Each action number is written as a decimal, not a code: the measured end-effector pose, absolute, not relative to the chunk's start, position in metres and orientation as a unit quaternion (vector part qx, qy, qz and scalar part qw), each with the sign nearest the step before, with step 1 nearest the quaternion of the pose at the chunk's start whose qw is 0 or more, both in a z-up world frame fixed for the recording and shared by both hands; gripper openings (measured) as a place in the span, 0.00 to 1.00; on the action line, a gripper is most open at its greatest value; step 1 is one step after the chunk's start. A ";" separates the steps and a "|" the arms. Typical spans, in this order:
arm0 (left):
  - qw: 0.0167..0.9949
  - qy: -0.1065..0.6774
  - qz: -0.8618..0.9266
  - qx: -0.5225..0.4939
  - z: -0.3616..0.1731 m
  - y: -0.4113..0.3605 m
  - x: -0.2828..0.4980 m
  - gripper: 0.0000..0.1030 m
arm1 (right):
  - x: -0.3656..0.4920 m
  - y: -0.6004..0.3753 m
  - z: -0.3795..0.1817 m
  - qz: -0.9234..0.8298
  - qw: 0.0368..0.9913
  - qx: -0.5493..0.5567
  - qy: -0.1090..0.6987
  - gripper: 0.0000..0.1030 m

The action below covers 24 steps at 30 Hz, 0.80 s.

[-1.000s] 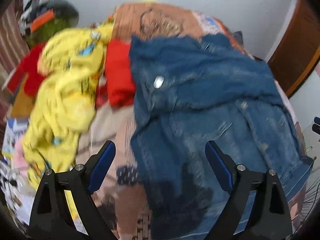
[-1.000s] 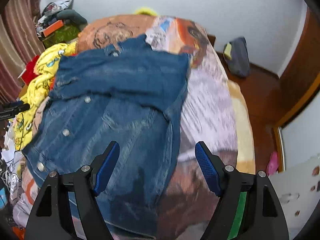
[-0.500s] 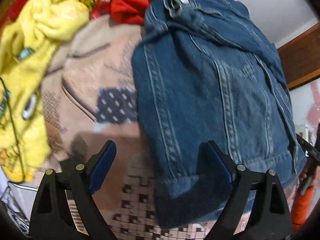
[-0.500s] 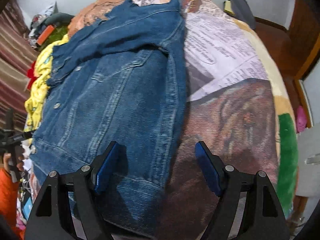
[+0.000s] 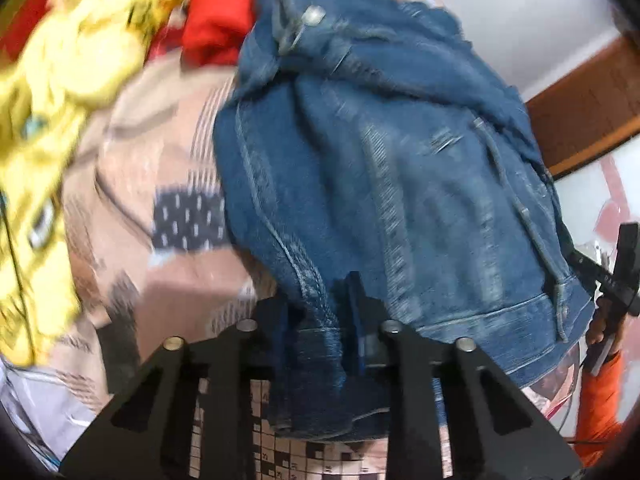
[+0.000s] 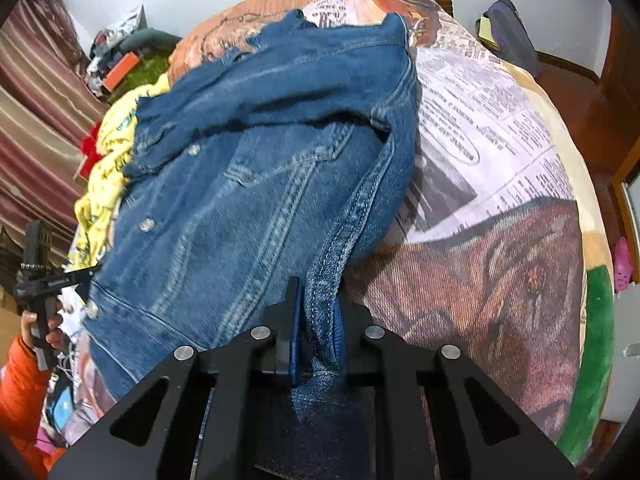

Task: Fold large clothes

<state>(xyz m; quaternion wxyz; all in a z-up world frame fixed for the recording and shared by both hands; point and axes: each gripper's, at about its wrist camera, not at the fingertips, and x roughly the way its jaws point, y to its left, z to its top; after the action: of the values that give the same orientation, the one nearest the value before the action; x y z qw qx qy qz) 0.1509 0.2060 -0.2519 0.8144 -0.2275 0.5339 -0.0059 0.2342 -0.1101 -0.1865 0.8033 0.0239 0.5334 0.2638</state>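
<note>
Left gripper (image 5: 320, 320) clamped on the hem corner of the denim jacket (image 5: 400, 184), right gripper (image 6: 316, 336) clamped on the opposite hem corner, denim bunched between both sets of pads. Jacket lies spread across the printed bedspread (image 6: 480, 184), collar end away from the grippers, the 2 gripped corners raised. Yellow garment (image 5: 60, 92) and red garment (image 5: 216, 28) beside it on the left.

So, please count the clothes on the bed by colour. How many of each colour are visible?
Blue: 1, the denim jacket
Yellow: 1, the crumpled garment
Red: 1, the bunched garment
Total: 3; the yellow and red heaps may hide more.
</note>
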 end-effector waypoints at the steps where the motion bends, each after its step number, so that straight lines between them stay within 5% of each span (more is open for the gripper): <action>1: 0.822 0.525 -0.007 -0.221 -0.243 0.206 0.156 0.17 | 0.234 -0.111 -0.183 0.265 0.807 0.024 0.526 0.11; 15: 0.910 0.350 0.002 -0.223 -0.102 0.246 0.229 0.14 | 0.289 -0.079 -0.092 0.276 0.881 -0.008 0.383 0.11; 24: 0.905 0.331 0.069 -0.259 -0.122 0.294 0.300 0.14 | 0.372 -0.067 -0.100 0.233 0.895 0.005 0.380 0.11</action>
<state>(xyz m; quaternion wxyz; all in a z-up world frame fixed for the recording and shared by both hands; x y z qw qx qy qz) 0.3003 0.2941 -0.1217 0.9048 -0.2593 0.3306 0.0692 0.3717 -0.0673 -0.1004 0.8952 0.0052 0.3800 0.2330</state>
